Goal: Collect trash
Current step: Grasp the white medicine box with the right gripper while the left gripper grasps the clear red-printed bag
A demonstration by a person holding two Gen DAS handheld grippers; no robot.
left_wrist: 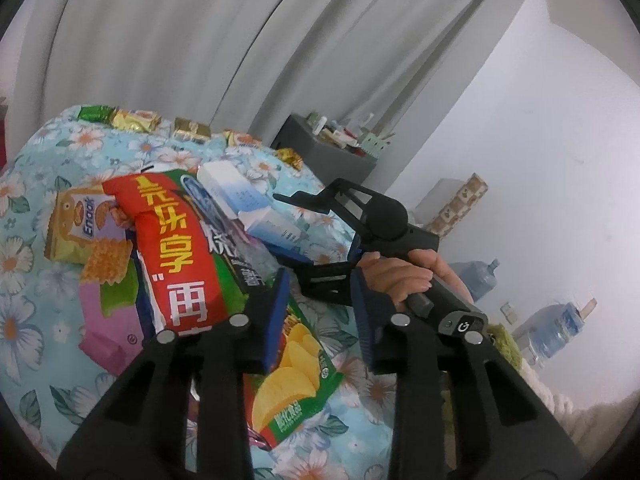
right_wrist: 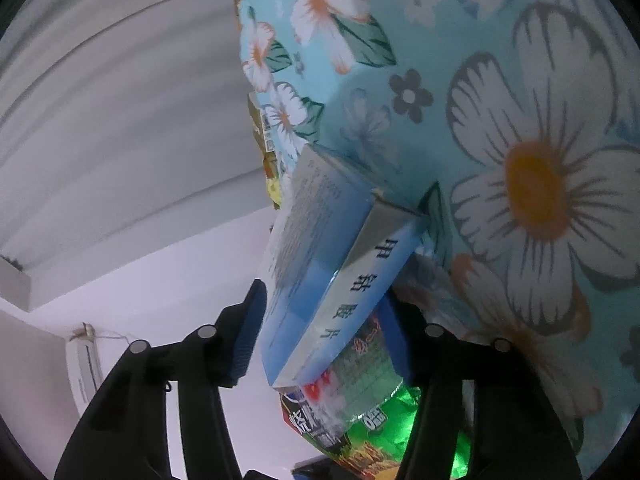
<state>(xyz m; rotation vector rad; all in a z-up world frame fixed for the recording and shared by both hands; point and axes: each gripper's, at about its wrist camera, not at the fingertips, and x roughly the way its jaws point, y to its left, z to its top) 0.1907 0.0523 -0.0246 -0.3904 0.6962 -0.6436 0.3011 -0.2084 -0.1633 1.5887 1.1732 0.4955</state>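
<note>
Snack wrappers lie on a floral blue bedsheet point(left_wrist: 44, 280). A red and green chip bag point(left_wrist: 180, 248) lies in the middle, with a yellow Enaak packet point(left_wrist: 80, 220) and a pink wrapper point(left_wrist: 108, 320) to its left. My left gripper point(left_wrist: 320, 320) is open above the chip bag's lower end. My right gripper point(left_wrist: 320, 236) shows in the left wrist view, at a white and blue box point(left_wrist: 256, 208). In the right wrist view the box point(right_wrist: 320, 272) lies between the blue pads point(right_wrist: 248, 332) of my right gripper point(right_wrist: 324, 340), which do not visibly press it.
Several gold and green candy wrappers point(left_wrist: 136, 120) lie along the far edge of the bed. Grey curtains point(left_wrist: 180, 40) hang behind. A dark cabinet point(left_wrist: 324, 148) with clutter stands beyond the bed. Water jugs point(left_wrist: 556, 328) stand on the floor at the right.
</note>
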